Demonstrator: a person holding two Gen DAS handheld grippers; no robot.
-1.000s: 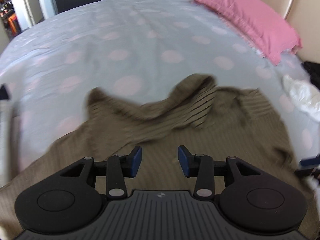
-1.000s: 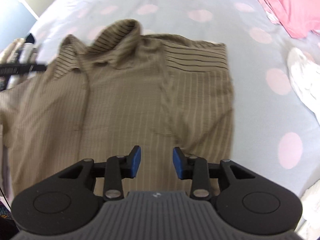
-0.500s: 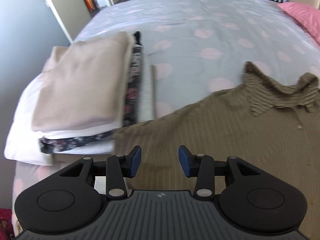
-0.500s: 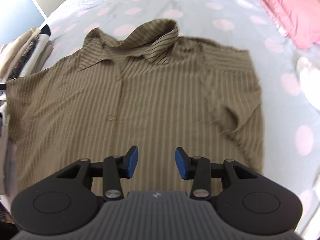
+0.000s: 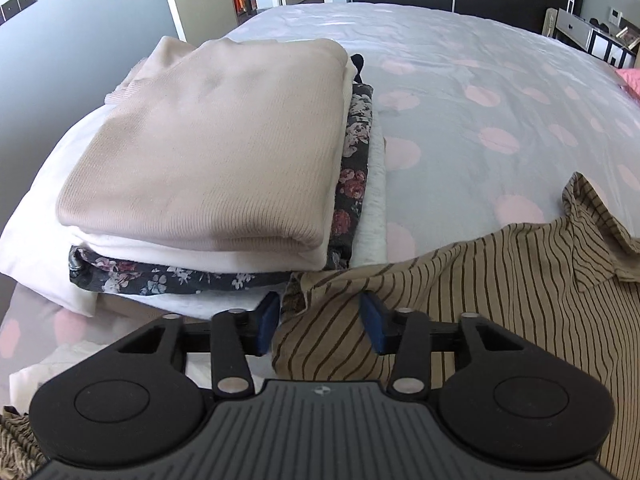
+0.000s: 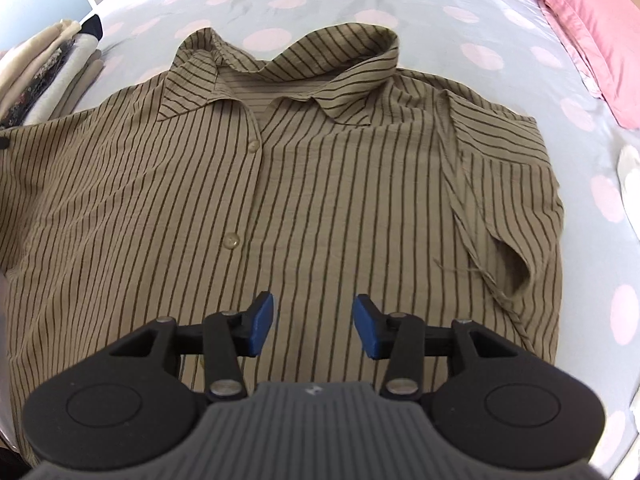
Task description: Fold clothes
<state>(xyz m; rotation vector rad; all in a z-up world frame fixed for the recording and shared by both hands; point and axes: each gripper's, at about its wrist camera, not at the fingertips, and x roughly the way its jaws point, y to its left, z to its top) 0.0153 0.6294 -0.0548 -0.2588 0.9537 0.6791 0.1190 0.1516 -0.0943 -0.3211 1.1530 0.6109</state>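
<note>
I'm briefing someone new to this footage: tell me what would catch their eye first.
The striped olive shirt spread face up across the polka-dot bedspread fills the right wrist view, collar away from the camera, with the open right gripper above its lower front. In the left wrist view, a stack of folded clothes sits beside the shirt's sleeve, which bunches between the fingers of the left gripper.

Olive striped button-up shirt [image 6: 320,184]: spread face-up on my bed, buttoned, collar toward twelve o'clock, one short sleeve rumpled at three o'clock.
</note>
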